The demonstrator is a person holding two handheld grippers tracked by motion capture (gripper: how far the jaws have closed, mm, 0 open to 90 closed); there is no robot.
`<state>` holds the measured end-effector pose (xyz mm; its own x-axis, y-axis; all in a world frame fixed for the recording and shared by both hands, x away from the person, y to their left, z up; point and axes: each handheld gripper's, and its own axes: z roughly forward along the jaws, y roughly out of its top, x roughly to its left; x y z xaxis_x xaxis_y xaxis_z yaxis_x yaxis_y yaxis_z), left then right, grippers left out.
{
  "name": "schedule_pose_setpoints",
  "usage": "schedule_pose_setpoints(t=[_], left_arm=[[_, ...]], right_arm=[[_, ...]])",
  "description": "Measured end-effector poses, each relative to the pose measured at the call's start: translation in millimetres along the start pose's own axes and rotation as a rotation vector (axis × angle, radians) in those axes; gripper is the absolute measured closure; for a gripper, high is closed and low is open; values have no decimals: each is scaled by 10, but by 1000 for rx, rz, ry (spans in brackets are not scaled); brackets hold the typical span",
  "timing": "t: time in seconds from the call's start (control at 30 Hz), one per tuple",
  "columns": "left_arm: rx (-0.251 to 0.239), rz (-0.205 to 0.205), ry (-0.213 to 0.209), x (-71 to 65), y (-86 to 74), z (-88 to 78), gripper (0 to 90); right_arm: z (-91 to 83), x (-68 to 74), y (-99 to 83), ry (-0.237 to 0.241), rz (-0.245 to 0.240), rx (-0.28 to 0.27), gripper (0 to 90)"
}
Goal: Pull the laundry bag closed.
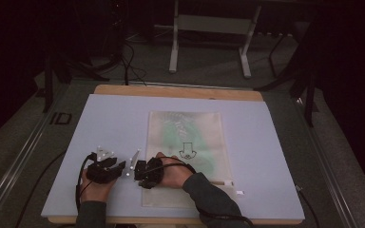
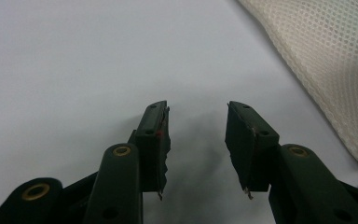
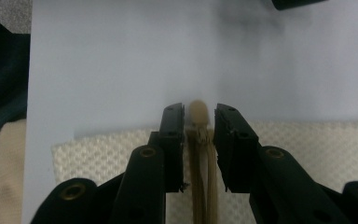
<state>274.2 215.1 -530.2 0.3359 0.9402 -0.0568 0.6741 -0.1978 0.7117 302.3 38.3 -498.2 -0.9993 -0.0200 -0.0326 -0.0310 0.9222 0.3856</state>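
The right gripper [image 3: 199, 116] has its two black jaws drawn in close on either side of a narrow tan tab or zip end [image 3: 199, 112] that runs along the edge of a flat cream mesh laundry-type bag [image 1: 185, 142]. In the right gripper view the tab lies straight down the gap, its long axis in line with the jaws and its rounded tip poking just past the fingertips. A sliver of space seems to remain on each side, though the close focus is soft, so the pads may already be brushing it; I would call the grip not yet made.

The bag lies flat on the pale lilac tabletop [image 1: 114, 123], with something green showing faintly through the mesh. It stretches away ahead of the right hand [image 1: 171, 173], its long side running away from the person.

The left gripper [image 2: 196, 121] rests just to the left of the right one, jaws apart with nothing between them over bare tabletop; the mesh edge lies off to its right, near but not touching.

The right gripper is plainly the nearer to the tab, so closing squarely on that strip, without skewing off its line, is what the next move hangs on.
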Motion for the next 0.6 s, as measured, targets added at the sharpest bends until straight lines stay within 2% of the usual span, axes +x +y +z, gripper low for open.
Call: schedule_pose_setpoints(t=[0.23,0.33,0.43,0.6], left_arm=[[-1,-2,-2,6,-1,-3,585],[0,-2,-3,8,-1,-2,584],[0,-1,-4,7,-1,-2,584],[-1,-2,-3,6,-2,-2,583]], right_arm=[[89,-3,86,1,7,23,742],[133,-10,117,1,13,41,801],[134,-14,122,0,21,42,805],[39,-25,95,3,40,-19,806]])
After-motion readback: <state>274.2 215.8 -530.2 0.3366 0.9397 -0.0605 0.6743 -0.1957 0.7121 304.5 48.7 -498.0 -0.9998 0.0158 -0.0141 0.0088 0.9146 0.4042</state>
